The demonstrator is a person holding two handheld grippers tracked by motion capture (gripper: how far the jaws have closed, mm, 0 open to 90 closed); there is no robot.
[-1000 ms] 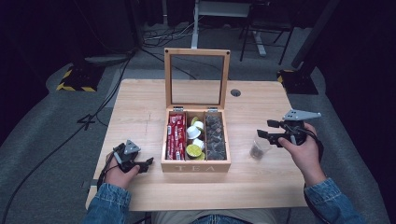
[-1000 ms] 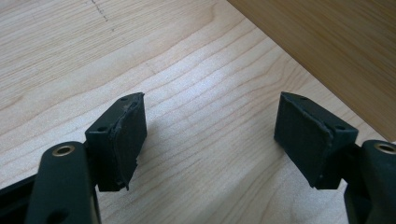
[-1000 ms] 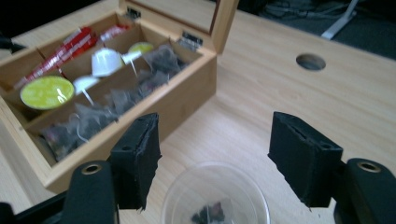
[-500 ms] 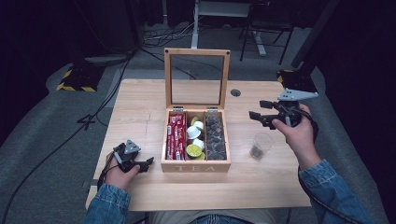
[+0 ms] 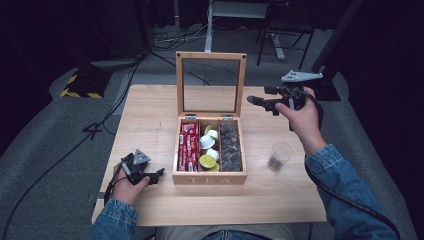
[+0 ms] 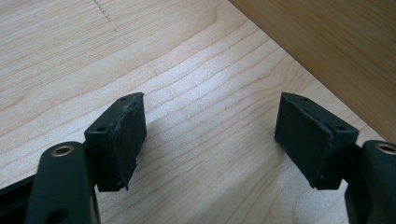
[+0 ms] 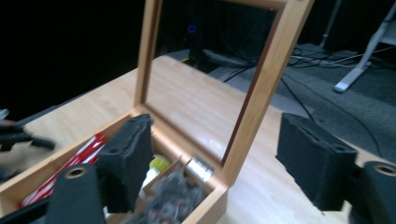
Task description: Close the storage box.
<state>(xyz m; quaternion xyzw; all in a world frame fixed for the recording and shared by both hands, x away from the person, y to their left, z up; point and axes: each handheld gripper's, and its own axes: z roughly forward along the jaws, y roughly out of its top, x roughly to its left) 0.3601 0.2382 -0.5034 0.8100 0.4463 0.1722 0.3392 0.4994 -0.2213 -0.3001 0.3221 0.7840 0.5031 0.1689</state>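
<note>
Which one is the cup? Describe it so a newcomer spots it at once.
Start at the open wooden tea box in the middle of the table. Look to the box's right in the high view, toward the person's near edge: the cup stands there alone, upright on the bare wood. It is the only clear, see-through vessel, with a little dark material at its bottom.

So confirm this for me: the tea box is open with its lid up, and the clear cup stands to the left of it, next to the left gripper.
Not quite. The tea box is open with its lid up, but the clear cup stands to the right of it, below the right gripper, as the high view shows. The left gripper has bare table beside it.
</note>
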